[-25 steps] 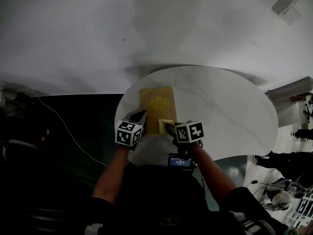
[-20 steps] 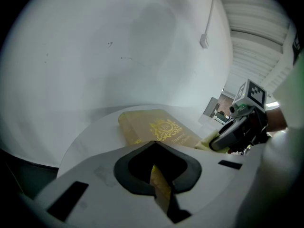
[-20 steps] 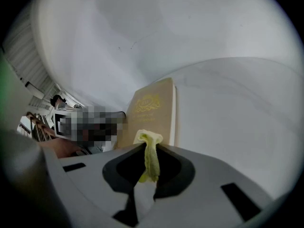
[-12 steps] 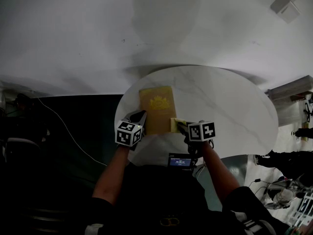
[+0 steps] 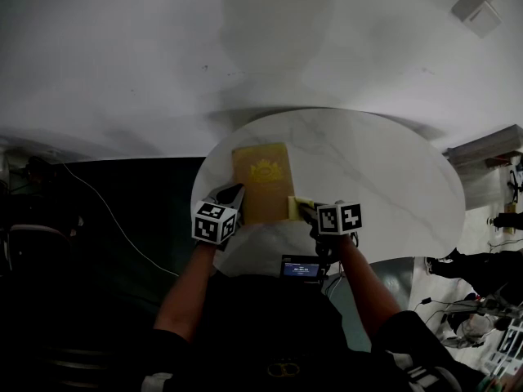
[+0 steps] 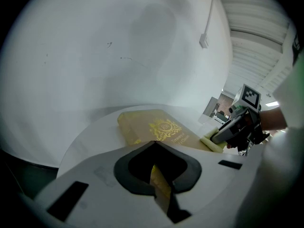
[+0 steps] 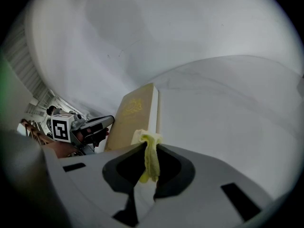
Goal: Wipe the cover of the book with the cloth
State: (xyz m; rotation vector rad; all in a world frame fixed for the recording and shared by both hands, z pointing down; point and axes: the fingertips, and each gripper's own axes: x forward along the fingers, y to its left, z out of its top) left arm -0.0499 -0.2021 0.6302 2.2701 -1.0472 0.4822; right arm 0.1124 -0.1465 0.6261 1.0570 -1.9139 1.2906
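Right gripper (image 5: 301, 209) was clamped on a fold of the yellow cloth (image 5: 295, 207), which hung bunched between its jaws (image 7: 147, 144) just beside the book's right edge, close to its near corner. The book (image 5: 263, 182) lay flat with its cover (image 7: 127, 113) up. Its long axis ran straight away from the person, and the gold emblem (image 5: 265, 170) sat towards the far end. Its pale page edge (image 7: 154, 109) faced the cloth side.

At the book's near-left corner the left gripper (image 5: 231, 193) had its jaws closed, and a sliver of the golden cover showed pinched between them (image 6: 154, 148). Under the book the round white worktop (image 5: 376, 170) spread wide to its right and beyond its far end.

To my eye the cloth was off the cover, level with the page edge. A good wipe would want it lifted onto the cover and pressed flat. Long strokes along the book's length seemed best, passing clear of the edge so the fold did not snag. The left gripper's hold looked useful for stopping the book sliding.
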